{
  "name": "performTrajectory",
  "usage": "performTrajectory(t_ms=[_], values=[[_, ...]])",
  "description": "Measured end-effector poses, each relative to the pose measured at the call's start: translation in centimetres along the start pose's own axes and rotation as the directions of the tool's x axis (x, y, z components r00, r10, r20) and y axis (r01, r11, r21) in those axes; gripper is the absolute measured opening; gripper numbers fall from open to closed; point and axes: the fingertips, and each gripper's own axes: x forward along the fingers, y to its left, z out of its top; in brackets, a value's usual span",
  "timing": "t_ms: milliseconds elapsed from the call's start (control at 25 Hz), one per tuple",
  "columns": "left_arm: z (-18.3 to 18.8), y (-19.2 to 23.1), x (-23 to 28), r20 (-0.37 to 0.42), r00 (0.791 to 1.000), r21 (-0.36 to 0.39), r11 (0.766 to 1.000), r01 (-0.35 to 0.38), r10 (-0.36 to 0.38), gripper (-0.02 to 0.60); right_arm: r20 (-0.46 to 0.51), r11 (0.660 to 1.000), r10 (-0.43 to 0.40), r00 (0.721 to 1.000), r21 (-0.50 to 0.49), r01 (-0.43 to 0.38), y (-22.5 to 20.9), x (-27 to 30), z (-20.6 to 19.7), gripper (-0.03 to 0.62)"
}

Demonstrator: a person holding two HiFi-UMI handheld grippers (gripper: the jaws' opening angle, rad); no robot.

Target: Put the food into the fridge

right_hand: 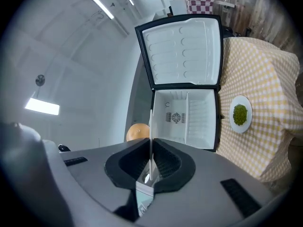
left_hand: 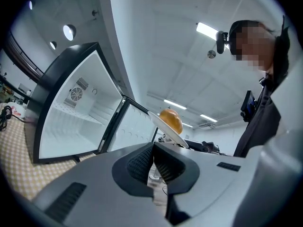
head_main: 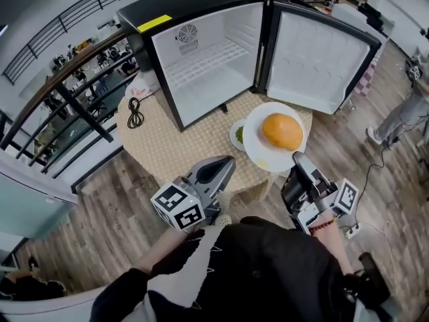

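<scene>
A round orange bun [head_main: 281, 131] lies on a white plate [head_main: 258, 146] that hangs above the table's near edge. My right gripper [head_main: 298, 159] is shut on that plate's near rim; in the right gripper view the plate [right_hand: 151, 126] runs edge-on between the pads, with the bun [right_hand: 137, 131] to its left. My left gripper [head_main: 228, 163] sits left of the plate with its pads together and nothing between them. From the left gripper view, plate [left_hand: 168, 129] and bun [left_hand: 171, 119] float just above the jaws. The small black fridge [head_main: 208, 66] stands open, its inside empty.
A small plate of green food [right_hand: 240, 113] rests on the checked tablecloth [head_main: 161, 146], half under the held plate. A black cable [head_main: 135, 113] lies by the fridge's left side. The fridge door [head_main: 315, 62] swings out to the right. A railing runs along the left. A person [head_main: 402, 116] stands far right.
</scene>
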Motion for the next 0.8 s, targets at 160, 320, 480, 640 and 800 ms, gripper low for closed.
performTrajectory(t_ms=[160, 320, 480, 640, 800], values=[[1.9, 4.4, 1.2, 0.002, 1.0, 0.016, 1.0, -0.024, 0.024, 0.012, -0.003, 1.0, 0.005, 1.0, -0.007, -0.005, -1.5, 4.0, 2.2, 0.034], [2.9, 5.5, 0.9, 0.018, 0.999, 0.03, 0.999, -0.033, 0.033, 0.012, -0.014, 0.999, 0.022, 1.0, -0.028, -0.022, -1.2, 5.6, 2.5, 0.034], [3.7, 9.0, 2.1, 0.005, 0.999, 0.024, 0.999, -0.034, 0.034, 0.012, -0.011, 0.999, 0.021, 1.0, -0.031, -0.021, -2.8, 9.5, 4.7, 0.034], [4.1, 12.4, 2.5, -0.002, 0.999, 0.024, 0.998, -0.054, 0.054, 0.012, 0.003, 0.999, 0.018, 1.0, -0.031, -0.018, -4.4, 12.7, 6.4, 0.034], [4.8, 14.2, 2.4, 0.005, 0.998, 0.036, 0.997, -0.063, 0.063, 0.012, 0.0, 0.999, 0.005, 1.0, -0.04, -0.005, -5.4, 14.8, 7.0, 0.034]])
